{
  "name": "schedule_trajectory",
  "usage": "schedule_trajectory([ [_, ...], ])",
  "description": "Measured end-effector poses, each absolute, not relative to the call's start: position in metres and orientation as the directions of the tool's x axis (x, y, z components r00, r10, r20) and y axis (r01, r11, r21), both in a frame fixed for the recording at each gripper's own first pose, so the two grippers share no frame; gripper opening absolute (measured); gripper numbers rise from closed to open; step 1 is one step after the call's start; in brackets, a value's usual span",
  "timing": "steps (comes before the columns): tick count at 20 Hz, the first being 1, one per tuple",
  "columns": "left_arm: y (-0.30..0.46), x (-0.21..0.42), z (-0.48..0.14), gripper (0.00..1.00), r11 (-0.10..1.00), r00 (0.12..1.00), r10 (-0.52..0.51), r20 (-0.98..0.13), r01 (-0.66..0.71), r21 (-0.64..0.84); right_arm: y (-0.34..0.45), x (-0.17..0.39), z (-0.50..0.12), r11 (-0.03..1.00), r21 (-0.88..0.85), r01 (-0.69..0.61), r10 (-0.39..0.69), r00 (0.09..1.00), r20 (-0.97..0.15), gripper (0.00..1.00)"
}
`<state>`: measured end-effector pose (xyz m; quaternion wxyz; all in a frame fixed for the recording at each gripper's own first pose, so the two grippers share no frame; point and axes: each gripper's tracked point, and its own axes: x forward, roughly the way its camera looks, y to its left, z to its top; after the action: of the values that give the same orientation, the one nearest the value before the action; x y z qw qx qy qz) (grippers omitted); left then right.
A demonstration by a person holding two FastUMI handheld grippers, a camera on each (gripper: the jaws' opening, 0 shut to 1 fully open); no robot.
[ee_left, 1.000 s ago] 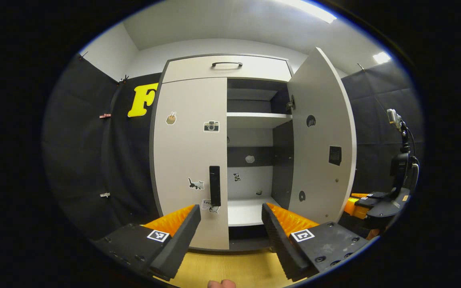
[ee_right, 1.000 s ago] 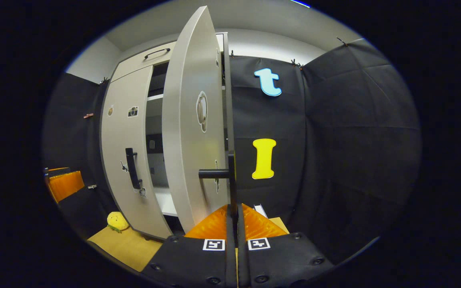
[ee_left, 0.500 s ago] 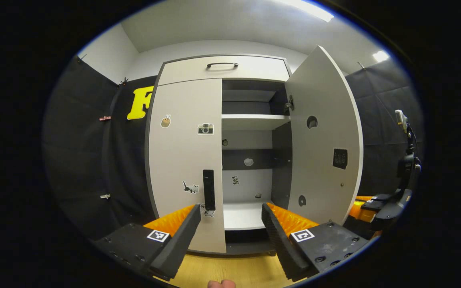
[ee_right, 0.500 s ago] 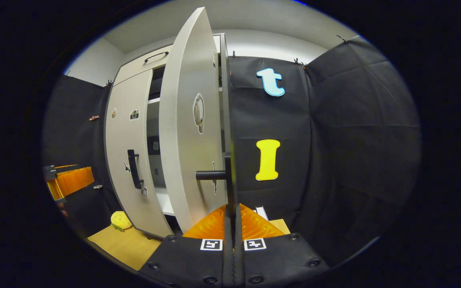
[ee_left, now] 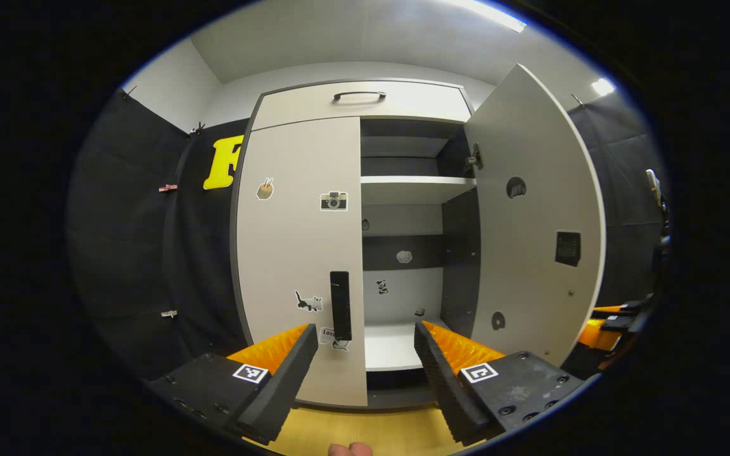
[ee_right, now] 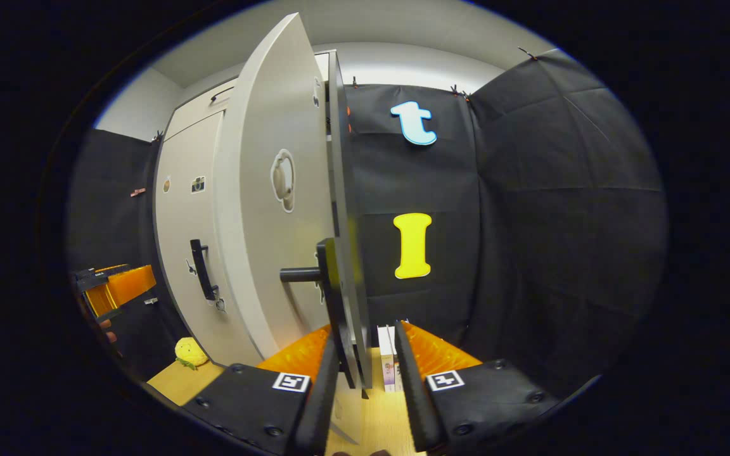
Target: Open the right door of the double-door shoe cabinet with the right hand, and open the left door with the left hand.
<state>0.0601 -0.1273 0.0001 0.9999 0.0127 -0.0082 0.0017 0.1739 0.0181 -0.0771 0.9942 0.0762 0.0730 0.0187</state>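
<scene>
The double-door shoe cabinet (ee_left: 314, 107) is seen head-on in the left gripper view, standing on a yellow wooden surface (ee_left: 365, 430) against the black booth wall. Its right door (ee_left: 533, 221) is swung wide open toward the near right, so that the white shelves (ee_left: 412, 182) and the dark back panels inside are exposed. The left door (ee_left: 298, 253) is closed flat, and several small stickers are carried on it, among them a camera sticker (ee_left: 333, 201) and a cat sticker (ee_left: 308, 301). A black vertical handle (ee_left: 340, 305) is mounted near the inner edge of the left door. The left tongs (ee_left: 360, 354) are held open in front of the cabinet, apart from it, with the handle seen above the gap between the fingers and nothing gripped. At the far right edge of this view the right tongs are glimpsed beyond the open door.

In the right gripper view the open right door (ee_right: 276, 209) is seen edge-on, with its handle (ee_right: 333, 297) lying between the fingers of the right tongs (ee_right: 365, 373). These tongs are parted, and contact with the handle cannot be told. A yellow soft toy (ee_right: 189, 351) lies on the surface beside the cabinet's foot, and the left tongs are seen at the left edge
</scene>
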Motion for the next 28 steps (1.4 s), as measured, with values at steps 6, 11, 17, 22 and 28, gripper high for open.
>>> schedule_trajectory([
  [6, -0.109, 0.110, -0.013, 0.95, 0.999, 1.000, 0.021, 0.007, -0.022, 0.026, 0.013, 0.165, -0.075, 0.984, 0.178, 0.015, 0.011, 0.989, -0.145, 0.87],
  [11, -0.097, 0.157, -0.023, 0.95, 0.998, 1.000, 0.029, 0.002, -0.029, 0.047, 0.002, 0.161, -0.065, 0.988, 0.149, 0.026, -0.011, 0.995, -0.100, 0.92],
  [17, -0.094, 0.207, -0.032, 0.95, 0.998, 1.000, 0.016, 0.009, -0.017, 0.058, -0.016, 0.168, -0.055, 0.989, 0.115, 0.088, -0.084, 0.996, -0.036, 0.98],
  [22, -0.080, 0.235, -0.037, 0.77, 0.991, 0.996, 0.081, 0.026, -0.083, 0.104, -0.019, 0.164, -0.054, 0.985, 0.129, 0.113, -0.109, 0.993, -0.038, 0.98],
  [28, -0.088, 0.248, -0.051, 0.43, 0.996, 0.999, 0.050, -0.014, -0.049, 0.078, -0.021, 0.165, -0.047, 0.991, 0.089, 0.104, -0.105, 0.995, 0.000, 0.98],
])
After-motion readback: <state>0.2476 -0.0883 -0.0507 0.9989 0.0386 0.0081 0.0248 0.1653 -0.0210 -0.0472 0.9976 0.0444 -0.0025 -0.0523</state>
